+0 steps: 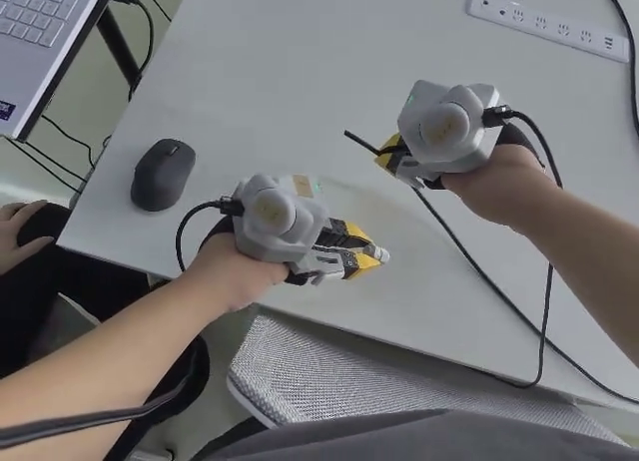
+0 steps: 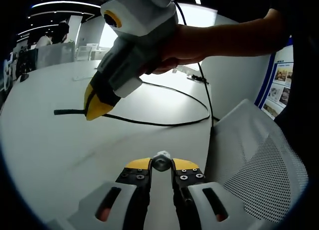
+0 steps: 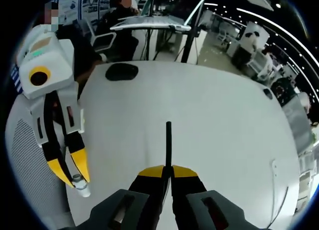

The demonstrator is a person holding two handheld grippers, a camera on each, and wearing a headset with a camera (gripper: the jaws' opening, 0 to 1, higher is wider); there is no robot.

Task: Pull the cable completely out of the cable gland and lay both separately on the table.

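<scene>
White table (image 1: 300, 82) below: left gripper (image 2: 161, 166) clamps the gland (image 2: 161, 159), right gripper (image 3: 168, 170) pinches the cable (image 3: 168, 140), the two parts held well apart.

White table (image 1: 300, 82) with mouse (image 1: 162, 174), power strip (image 1: 549, 24)

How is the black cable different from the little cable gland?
The cable is black, long and thin; the cable gland is pale, short and stubby. The cable sticks far out of the right gripper; the cable gland barely pokes out of the left gripper. Both are pinched in shut jaws, apart from each other.
</scene>
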